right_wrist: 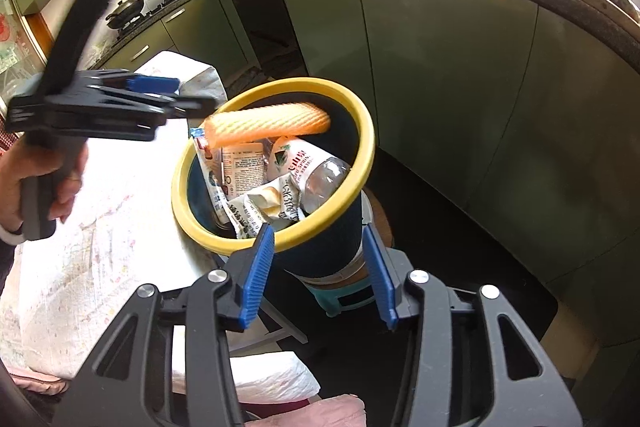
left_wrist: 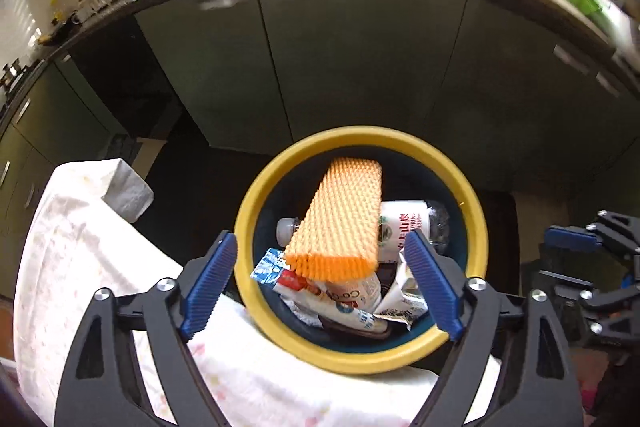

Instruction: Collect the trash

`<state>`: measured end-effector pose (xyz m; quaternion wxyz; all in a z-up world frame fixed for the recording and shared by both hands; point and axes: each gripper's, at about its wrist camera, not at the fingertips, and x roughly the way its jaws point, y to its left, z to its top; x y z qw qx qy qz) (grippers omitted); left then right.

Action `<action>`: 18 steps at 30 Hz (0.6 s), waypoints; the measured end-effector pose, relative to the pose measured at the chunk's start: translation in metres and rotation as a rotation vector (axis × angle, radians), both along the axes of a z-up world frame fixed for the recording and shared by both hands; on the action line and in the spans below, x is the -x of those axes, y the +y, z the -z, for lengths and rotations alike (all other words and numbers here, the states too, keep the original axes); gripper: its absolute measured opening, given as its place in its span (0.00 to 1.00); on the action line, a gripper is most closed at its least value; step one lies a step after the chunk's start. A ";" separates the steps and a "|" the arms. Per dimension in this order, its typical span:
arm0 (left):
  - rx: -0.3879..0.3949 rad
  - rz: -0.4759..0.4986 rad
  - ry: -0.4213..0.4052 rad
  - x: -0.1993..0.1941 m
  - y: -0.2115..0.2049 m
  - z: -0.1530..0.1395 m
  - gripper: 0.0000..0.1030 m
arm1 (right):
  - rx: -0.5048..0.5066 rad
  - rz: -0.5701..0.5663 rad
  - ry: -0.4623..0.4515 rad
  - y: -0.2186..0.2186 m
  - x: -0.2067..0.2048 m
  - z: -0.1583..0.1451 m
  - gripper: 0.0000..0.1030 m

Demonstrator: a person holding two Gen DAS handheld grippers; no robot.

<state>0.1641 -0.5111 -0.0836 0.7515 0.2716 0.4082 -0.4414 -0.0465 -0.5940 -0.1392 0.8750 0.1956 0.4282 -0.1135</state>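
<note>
Hovering loose over the yellow-rimmed bin [left_wrist: 256, 211], the ridged orange foam sleeve [left_wrist: 340, 215] sat between the left gripper's [left_wrist: 320, 283] parted jaws; only the right wrist view showed the right gripper [right_wrist: 320, 275] half-spread and empty.

The clear bottle's white label [left_wrist: 404, 223] carries red Chinese characters with "SPRING" beneath, and a crumpled wrapper [left_wrist: 352, 297] shows the partial letters "Co".

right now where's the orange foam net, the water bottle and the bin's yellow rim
orange foam net [left_wrist: 340, 215], left wrist view, middle of its ribbed top face
water bottle [right_wrist: 326, 175], right wrist view, clear body beside the label
yellow rim [left_wrist: 360, 363], left wrist view, near edge of the ring
</note>
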 end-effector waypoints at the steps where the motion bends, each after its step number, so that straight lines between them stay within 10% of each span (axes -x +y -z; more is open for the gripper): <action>1: 0.030 -0.010 -0.006 0.006 0.012 -0.007 0.89 | 0.000 -0.006 -0.002 0.002 -0.001 -0.001 0.43; 8: 0.284 -0.211 -0.186 0.058 0.139 -0.058 0.96 | 0.029 -0.072 -0.018 0.030 -0.005 -0.016 0.48; 14: 0.348 -0.523 -0.275 0.094 0.271 -0.086 0.96 | 0.061 -0.219 -0.083 0.084 -0.016 -0.041 0.58; 18: 0.331 -0.721 -0.280 0.117 0.349 -0.092 0.96 | 0.109 -0.267 -0.143 0.120 -0.016 -0.060 0.92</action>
